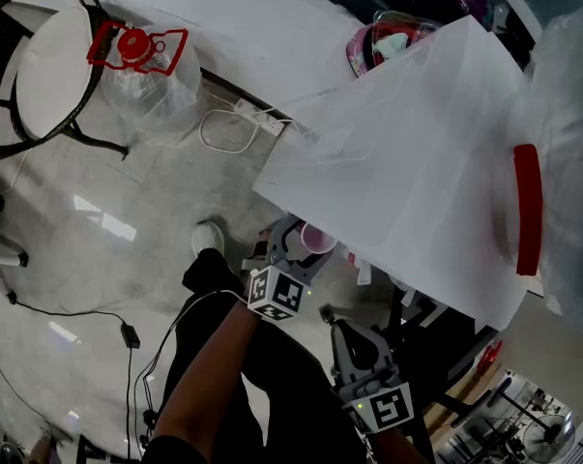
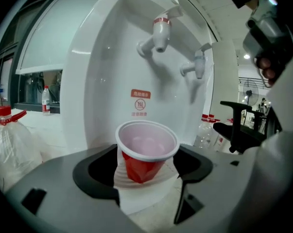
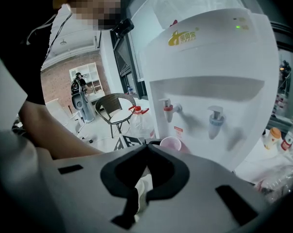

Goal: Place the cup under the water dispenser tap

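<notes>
Under the red-collared tap [image 2: 160, 33] of the white plastic water dispenser [image 2: 107, 81], the red plastic cup with the white inside [image 2: 147, 144] is sitting upright on the white ribbed drip tray [image 2: 136, 191], so placement looks basically done to me. Left gripper [image 2: 148, 165] has its jaws spread wide either side of the cup, pads off it as far as I can see. That makes sense if the idea is to leave it standing without tipping it. Right gripper [image 3: 147, 147] hangs back from the dispenser, jaws closed tip to tip with nothing in them, just out of the way. Blue tap [image 2: 198, 64] next door isn't involved.
</notes>
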Available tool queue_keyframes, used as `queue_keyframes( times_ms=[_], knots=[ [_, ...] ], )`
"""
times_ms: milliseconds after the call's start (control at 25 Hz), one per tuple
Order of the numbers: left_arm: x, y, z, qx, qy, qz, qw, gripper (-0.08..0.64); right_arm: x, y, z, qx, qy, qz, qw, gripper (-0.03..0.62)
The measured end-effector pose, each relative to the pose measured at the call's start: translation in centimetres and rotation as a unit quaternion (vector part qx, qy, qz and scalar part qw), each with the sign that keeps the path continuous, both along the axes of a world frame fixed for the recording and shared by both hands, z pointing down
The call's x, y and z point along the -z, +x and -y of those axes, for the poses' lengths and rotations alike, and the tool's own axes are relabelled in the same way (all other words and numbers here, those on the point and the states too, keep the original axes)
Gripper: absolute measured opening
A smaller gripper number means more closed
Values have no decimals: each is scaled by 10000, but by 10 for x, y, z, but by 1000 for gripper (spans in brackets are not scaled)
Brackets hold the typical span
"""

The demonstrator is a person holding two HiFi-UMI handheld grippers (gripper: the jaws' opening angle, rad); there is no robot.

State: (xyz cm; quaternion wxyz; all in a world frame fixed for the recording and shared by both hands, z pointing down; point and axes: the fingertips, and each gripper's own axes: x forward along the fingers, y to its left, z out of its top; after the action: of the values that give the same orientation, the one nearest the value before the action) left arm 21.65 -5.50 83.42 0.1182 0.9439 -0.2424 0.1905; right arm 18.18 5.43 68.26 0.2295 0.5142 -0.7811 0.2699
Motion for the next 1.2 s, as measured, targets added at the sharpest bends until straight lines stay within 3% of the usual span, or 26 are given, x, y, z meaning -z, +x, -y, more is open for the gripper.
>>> queue_keyframes(
  times_ms=[120,320,600,1040,1200],
  knots=[
    [4,5,-4,-96,134,66,9998,345,-7,0,-8,-15,-221,-49,9997,-1],
    [2,16,-10,-182,132,158,9996,322,-5,-2,-6,-17,88,46,9999,-2],
    [-5,21,-6,-123,87,113,9998,311,-6,-8,-8,28,-33,7,10000,-2],
    [-6,4,-14,-26,-164,15,9999,342,-2,-15,-14,-60,37,58,10000,-1],
    [-8,-6,-25,-5,-218,60,9997,342,-2,-18,-19,-52,-206,-1,9998,-1]
  ],
)
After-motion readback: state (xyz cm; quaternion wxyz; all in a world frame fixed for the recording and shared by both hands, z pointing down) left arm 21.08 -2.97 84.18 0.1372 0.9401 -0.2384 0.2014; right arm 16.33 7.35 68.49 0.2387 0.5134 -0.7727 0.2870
